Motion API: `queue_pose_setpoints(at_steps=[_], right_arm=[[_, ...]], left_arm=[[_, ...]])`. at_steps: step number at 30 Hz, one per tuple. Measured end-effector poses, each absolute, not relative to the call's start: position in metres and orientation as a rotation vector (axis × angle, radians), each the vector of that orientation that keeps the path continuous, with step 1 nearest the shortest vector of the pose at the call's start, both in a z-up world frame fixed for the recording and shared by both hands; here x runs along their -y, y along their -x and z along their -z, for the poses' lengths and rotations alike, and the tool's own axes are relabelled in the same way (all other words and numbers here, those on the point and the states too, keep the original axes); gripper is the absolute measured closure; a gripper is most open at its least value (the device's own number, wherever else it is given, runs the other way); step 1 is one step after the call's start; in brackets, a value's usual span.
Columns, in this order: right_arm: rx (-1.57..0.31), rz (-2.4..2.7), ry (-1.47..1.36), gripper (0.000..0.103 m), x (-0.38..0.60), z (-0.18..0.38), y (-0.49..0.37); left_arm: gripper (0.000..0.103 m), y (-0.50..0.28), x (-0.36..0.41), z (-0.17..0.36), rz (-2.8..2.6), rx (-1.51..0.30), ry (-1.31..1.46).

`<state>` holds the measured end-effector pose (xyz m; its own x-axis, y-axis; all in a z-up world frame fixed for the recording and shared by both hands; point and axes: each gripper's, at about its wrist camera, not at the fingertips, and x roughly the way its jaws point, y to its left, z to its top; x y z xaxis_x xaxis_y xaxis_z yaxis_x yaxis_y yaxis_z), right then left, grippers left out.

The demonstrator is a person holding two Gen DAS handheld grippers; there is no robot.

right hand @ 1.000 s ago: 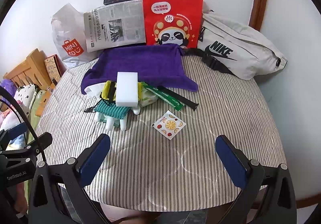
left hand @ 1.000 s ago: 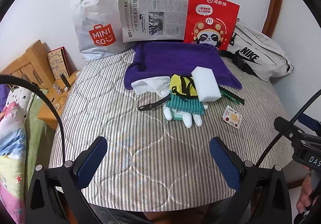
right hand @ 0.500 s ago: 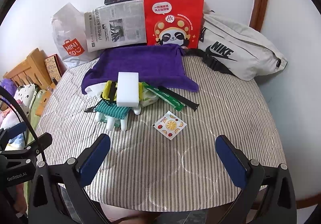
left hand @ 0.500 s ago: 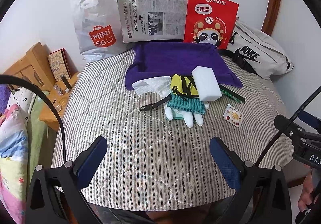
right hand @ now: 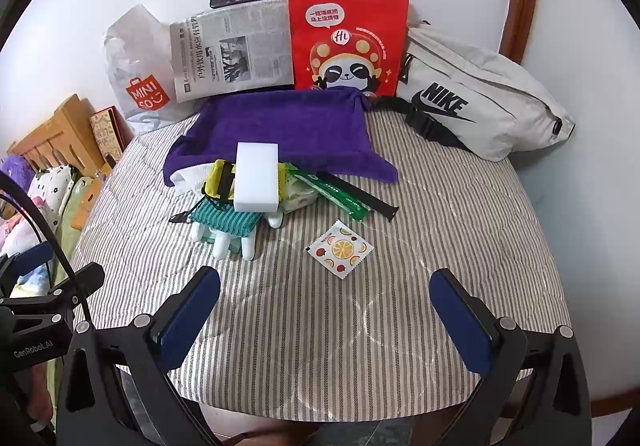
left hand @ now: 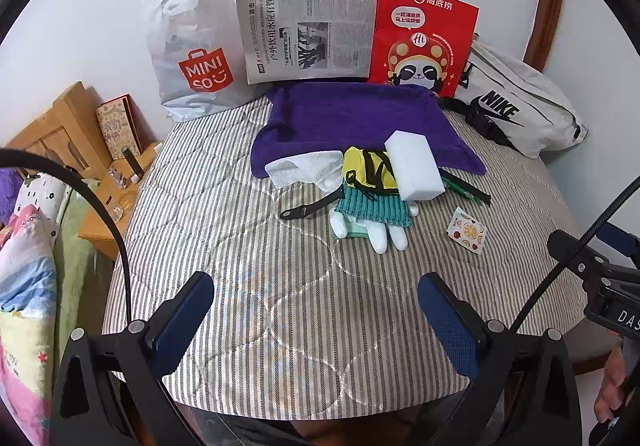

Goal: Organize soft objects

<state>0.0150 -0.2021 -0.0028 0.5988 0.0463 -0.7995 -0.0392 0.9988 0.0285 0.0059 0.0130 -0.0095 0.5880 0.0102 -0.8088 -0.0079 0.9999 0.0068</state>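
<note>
Two grippers hung empty over the near edge of the bed: my left gripper (left hand: 316, 320) and right gripper (right hand: 326, 316) both had jaws spread wide, nothing between them, well short of the pile.

The soft stuff sat mid-bed in one heap: sponge (left hand: 414, 165) on top, over a yellow pouch (left hand: 362, 166), a teal cloth (left hand: 374, 208) and a white glove (left hand: 376, 232), w/ a white rag (left hand: 306, 168) on the left and the purple towel (left hand: 352, 122) spread behind it.

Risk as I judged it: the sponge was stacked loose, so pulling the cloth or glove from under it would likely tip it off. The pouch's black strap (left hand: 310, 208) ran out to the left and could snag and drag the whole heap. A wide grab might also pinch two layers at once.

Right view showed a wipes pack (right hand: 300, 194) tucked right of the sponge, plus most of the green sachet (right hand: 334, 192); the left view hid the pack behind the sponge. Left view showed the strap end and rag far more clearly. The fruit sachet (right hand: 340, 248) lay apart, near right.
</note>
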Motion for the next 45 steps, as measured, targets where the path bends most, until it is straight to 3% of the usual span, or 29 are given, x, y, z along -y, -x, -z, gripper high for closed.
queue_pose_setpoints(at_steps=[19, 39, 41, 45], right_arm=[[-0.933, -0.055, -0.013, 0.000, 0.203, 0.008, -0.023], [-1.080, -0.007, -0.040, 0.000, 0.225, 0.076, -0.073], [-1.095, 0.005, -0.044, 0.000, 0.229, 0.083, -0.079], [-1.127, 0.023, -0.043, 0.000, 0.234, 0.095, -0.086]], left_arm=[[0.000, -0.021, -0.018, 0.014, 0.007, -0.939, -0.023], [0.007, -0.126, -0.043, 0.128, 0.078, -0.982, -0.086], [0.017, -0.134, -0.041, 0.136, 0.099, -0.974, -0.114], [0.026, -0.145, -0.038, 0.151, 0.111, -0.965, -0.180]])
